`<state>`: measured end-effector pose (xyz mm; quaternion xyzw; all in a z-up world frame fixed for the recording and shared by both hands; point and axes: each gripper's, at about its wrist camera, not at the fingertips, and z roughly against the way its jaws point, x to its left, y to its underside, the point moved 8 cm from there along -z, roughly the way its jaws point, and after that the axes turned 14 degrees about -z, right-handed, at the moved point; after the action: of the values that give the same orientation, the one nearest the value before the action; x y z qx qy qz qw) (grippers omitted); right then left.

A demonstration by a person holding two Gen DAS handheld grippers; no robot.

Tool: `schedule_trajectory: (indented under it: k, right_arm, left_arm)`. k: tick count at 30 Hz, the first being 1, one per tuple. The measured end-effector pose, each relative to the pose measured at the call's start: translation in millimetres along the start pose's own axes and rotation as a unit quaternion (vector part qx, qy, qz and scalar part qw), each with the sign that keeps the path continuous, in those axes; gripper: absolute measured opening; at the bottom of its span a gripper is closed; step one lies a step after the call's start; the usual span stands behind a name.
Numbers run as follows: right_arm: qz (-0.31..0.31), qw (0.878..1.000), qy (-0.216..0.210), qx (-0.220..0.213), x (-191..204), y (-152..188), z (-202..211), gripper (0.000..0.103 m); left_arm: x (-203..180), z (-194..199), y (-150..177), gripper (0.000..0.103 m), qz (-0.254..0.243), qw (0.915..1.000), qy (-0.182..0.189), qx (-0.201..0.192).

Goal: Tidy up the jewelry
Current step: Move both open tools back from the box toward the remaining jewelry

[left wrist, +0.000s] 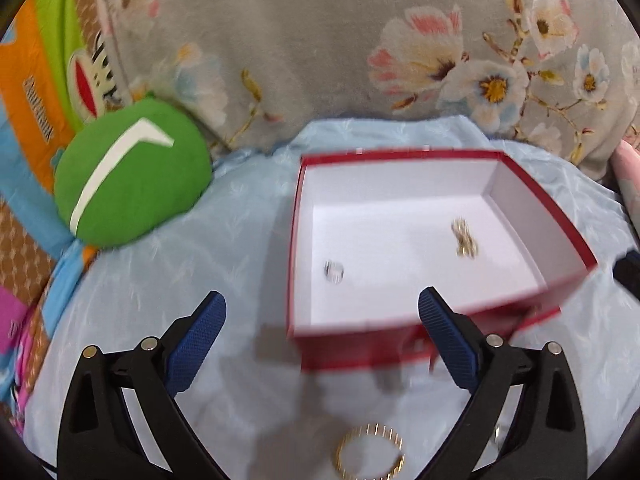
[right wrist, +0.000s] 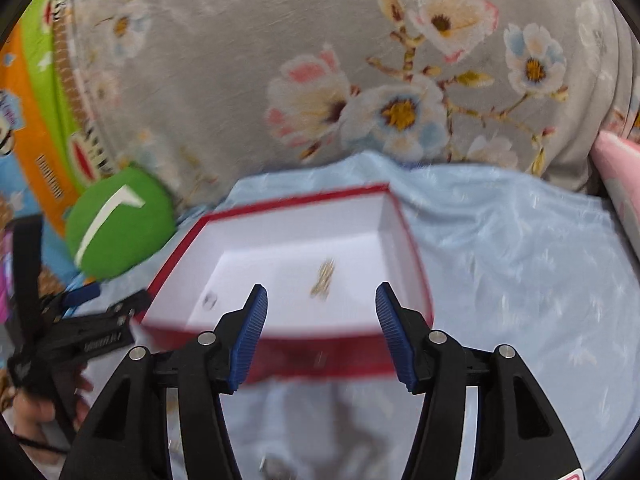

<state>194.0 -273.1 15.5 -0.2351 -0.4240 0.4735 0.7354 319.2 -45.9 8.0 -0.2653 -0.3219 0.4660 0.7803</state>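
Red box seen open-topped on blue cloth; gold earring inside, long axis front-to-back. Bracelet lies below left gripper, spread wide; right gripper wide, empty.

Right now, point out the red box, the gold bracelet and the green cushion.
red box (left wrist: 544,212): left wrist view, right wall.
gold bracelet (left wrist: 370,454): left wrist view, its ring.
green cushion (left wrist: 160,192): left wrist view, green face.
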Motion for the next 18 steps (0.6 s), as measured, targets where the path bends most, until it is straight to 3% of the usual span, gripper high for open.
schedule_trajectory:
  k: [4,8,13,18]
  right_arm:
    - [0.002,0.999,-0.006,0.05,-1,71,23,0.056]
    - [-0.013,0.996,-0.01,0.085,-4,114,23,0.056]
    - [-0.034,0.993,-0.004,0.111,-7,137,3,0.056]
    - [-0.033,0.993,0.006,0.116,-5,138,-14,0.056]
  left_arm:
    - [5,12,54,0.095,0.019,0.9989,0.018,0.038]
    - [2,20,99,0.095,0.044,0.9962,0.037,0.066]
    - [-14,29,130,0.095,0.054,0.9936,0.058,0.081]
    - [-20,30,145,0.095,0.061,0.9922,0.061,0.09]
